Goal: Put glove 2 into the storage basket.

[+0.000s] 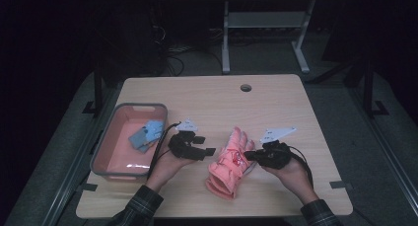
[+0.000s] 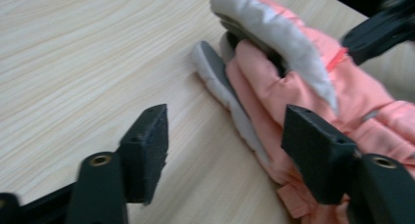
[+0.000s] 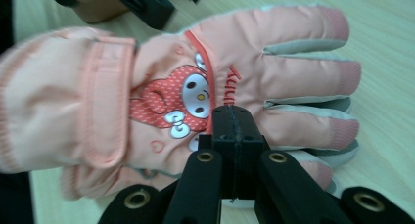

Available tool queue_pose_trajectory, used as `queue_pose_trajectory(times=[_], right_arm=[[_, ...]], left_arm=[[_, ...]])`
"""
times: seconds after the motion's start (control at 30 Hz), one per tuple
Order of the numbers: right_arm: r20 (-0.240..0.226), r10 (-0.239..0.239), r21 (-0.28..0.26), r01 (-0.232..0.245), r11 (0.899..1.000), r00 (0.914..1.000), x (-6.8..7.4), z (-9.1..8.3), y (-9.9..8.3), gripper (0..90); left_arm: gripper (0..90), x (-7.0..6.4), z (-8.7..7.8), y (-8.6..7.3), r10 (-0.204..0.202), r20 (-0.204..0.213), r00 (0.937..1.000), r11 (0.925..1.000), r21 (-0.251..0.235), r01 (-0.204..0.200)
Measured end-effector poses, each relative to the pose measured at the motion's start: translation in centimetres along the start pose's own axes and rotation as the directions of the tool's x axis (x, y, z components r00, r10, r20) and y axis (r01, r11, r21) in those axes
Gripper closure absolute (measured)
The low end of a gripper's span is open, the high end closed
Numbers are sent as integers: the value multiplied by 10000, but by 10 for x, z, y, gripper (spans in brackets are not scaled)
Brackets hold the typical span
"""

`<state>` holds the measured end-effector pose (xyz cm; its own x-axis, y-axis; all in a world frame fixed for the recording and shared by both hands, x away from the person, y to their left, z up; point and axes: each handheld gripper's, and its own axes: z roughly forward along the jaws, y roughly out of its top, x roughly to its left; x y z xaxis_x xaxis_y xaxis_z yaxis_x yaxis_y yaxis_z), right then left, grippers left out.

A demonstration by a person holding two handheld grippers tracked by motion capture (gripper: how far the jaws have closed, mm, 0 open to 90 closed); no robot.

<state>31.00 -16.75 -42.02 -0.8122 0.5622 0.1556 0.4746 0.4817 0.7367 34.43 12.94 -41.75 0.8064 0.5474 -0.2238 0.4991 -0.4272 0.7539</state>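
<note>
A pink child's glove (image 1: 227, 166) with a cartoon rabbit patch lies flat on the wooden table (image 1: 207, 95), fingers pointing away from me. In the right gripper view the glove (image 3: 274, 62) spreads across the frame, and my right gripper (image 3: 232, 121) is shut just over its back, with no fabric visible between the jaws. From above, the right gripper (image 1: 248, 156) meets the glove's right edge. My left gripper (image 1: 203, 145) stands open just left of the glove. Its jaws (image 2: 230, 155) are wide apart, the right one beside the glove (image 2: 293, 87).
A pink bin (image 1: 140, 106) with a grey rim stands at the table's left and holds blue and grey pieces (image 1: 147, 134). A cable hole (image 1: 245, 87) is near the far edge. Bare tabletop lies beyond the glove and to the right.
</note>
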Motion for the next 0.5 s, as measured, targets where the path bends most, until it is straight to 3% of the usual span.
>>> queue_pose_trajectory(times=[0.23, 0.5], right_arm=[[33, -167, 751, 164, 9970, 9999, 2, 22, -6, 900], [165, -194, 1118, 174, 9936, 9997, 4, 30, -9, 900]], left_arm=[[253, -9, -3, 12, 532, 279, 9982, 9986, -54, -531], [170, -22, 12, 29, 505, 522, 9974, 9985, 196, -515]])
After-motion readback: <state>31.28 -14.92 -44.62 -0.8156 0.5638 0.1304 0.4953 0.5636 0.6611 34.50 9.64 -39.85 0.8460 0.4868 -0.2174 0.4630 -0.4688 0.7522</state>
